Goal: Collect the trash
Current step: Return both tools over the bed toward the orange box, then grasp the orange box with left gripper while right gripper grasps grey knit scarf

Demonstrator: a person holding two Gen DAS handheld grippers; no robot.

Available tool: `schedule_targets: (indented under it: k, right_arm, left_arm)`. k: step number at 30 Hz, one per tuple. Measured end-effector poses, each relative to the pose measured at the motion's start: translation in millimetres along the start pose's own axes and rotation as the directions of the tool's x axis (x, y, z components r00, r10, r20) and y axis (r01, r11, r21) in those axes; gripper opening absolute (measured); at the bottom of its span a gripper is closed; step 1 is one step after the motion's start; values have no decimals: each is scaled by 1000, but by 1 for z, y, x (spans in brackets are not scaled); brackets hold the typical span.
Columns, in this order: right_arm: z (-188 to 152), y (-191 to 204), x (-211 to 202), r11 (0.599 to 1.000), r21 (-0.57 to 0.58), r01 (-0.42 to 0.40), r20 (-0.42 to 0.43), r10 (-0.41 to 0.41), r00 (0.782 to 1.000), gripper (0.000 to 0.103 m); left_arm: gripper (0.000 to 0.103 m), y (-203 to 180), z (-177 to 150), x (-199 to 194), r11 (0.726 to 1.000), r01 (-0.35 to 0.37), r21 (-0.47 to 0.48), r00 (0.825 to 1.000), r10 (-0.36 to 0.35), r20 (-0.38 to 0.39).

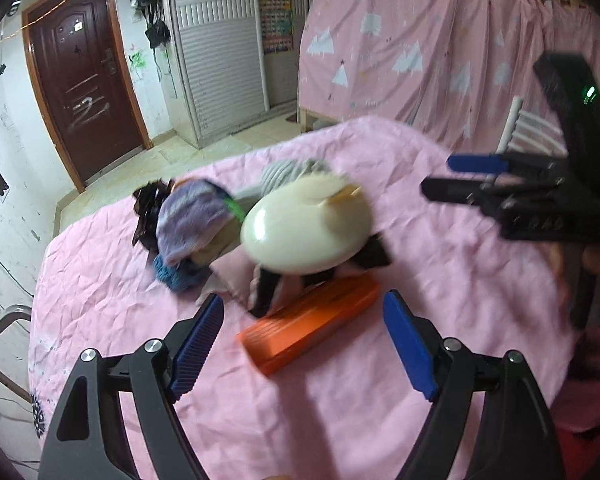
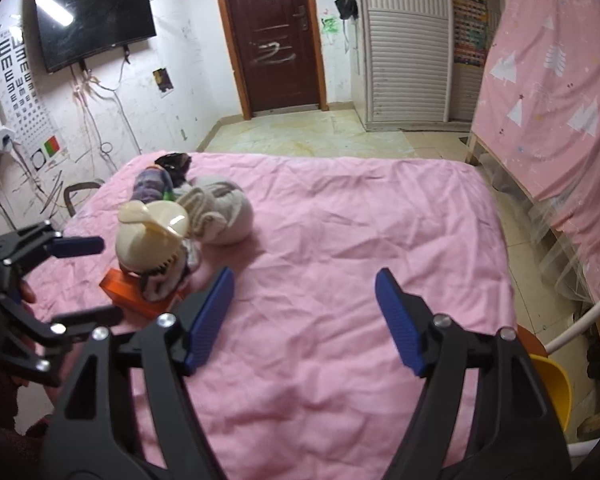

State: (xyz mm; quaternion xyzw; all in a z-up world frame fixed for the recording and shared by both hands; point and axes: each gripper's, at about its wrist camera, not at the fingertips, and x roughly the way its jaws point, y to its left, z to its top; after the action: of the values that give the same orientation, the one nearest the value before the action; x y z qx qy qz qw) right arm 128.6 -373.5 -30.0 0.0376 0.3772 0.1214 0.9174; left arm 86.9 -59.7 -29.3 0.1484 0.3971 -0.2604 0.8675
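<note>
Left tongs point(image 1: 304, 344) and right tongs point(image 2: 304, 320) wide open, holding nothing. We might knock cream fan point(image 1: 306, 232) off orange box point(image 1: 310, 326) near bed point(image 2: 340, 240) left edge.

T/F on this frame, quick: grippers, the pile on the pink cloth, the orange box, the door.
1. Both grippers are open and hold nothing. True: the left gripper and the right gripper both have their jaws spread wide with only pink cloth between them.
2. The orange box stands upright on its end. False: it lies flat on the cloth.
3. The cream dustpan-like item sits on top of the pile, above the orange box. True.
4. The brown door is open. False: it is shut.
5. The right gripper is directly over the pile. False: the pile lies off to its left, near the left gripper.
</note>
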Motion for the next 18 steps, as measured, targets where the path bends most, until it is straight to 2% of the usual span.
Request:
schedule_targets:
  k: [3,12,14,17,18]
  right_arm:
    - [6,7,7,1000,-13,-5,-8,5,1000,70]
    - [24,8,13,1000,-3,-27,-6,27,1000,71]
    - [31,9,16,999,0,-39,-4,39,999,71]
    - [40,13,22,998,-2,-66,-9,66,998,71]
    - [42,15,25,997,-4,-75,-13,75,997,71]
  left_arm:
    - [73,10,-2,12,1000,-1,10,1000,1,-30]
    - [72,10,-4,31,990,125,68,989,-118,-92]
    - [59,7,-5,31,988,136,75,987,-128,-102]
    - [43,2,-6,28,986,137,95,987,-128,-99]
    - [41,1,-7,26,985,143,94,986,-133,-101]
